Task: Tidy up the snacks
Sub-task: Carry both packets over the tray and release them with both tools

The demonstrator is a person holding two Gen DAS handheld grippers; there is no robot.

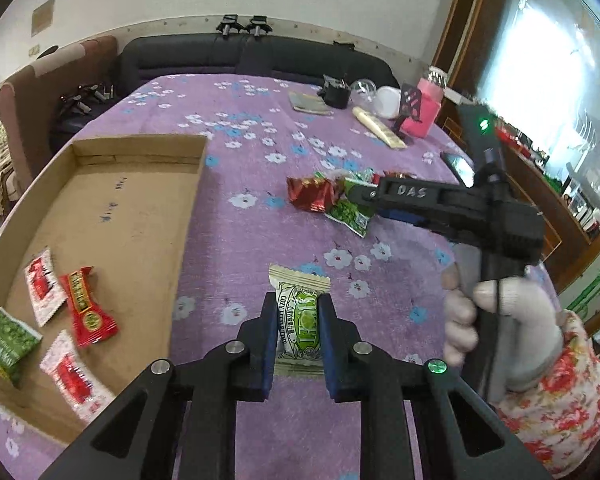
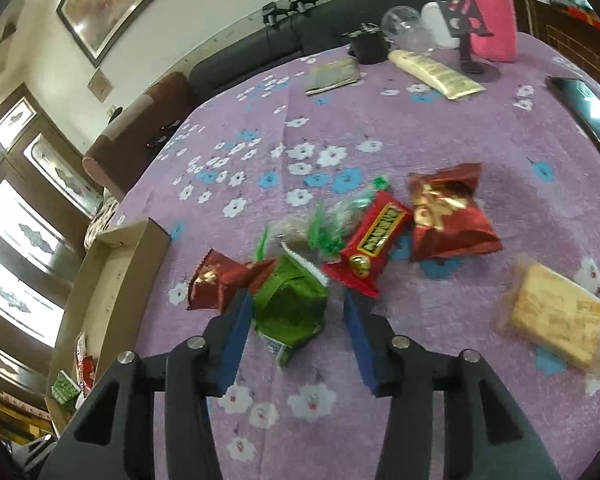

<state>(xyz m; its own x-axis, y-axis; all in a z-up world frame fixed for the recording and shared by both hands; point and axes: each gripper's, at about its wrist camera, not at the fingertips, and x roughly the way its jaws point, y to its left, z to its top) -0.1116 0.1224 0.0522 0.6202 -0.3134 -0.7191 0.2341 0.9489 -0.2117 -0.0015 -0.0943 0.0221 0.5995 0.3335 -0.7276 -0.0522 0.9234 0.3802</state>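
Your left tongs (image 1: 298, 334) are clamped on a cream and green snack packet (image 1: 299, 312), held above the purple flowered cloth of the table (image 1: 236, 240). To their left lies the shallow cardboard box (image 1: 112, 216); at its near left end sit a green packet (image 1: 10, 340), a red packet (image 1: 86, 306) and two red-and-white sachets (image 1: 42, 286).

Your right tongs (image 2: 292, 336) stand apart, one blue pad on each side of a green packet (image 2: 290, 304) that lies on the cloth. Whether the pads touch it cannot be told. That packet is crowded: a dark red foil packet (image 2: 222, 280) presses against its left edge, a bright red packet (image 2: 374, 242) lies just beyond on the right, and a clear wrapper with green print (image 2: 332, 216) sits behind it. A bigger dark red foil bag (image 2: 450, 216) is farther right, and a pale yellow cake in clear wrap (image 2: 556, 316) lies well apart on the near right.

Far across the table are a cream tube (image 2: 436, 72), a pink container (image 2: 492, 20), a black stand (image 2: 464, 20), a black cup (image 2: 366, 46) and a flat booklet (image 2: 332, 76); a phone (image 2: 592, 116) lies at the right edge.
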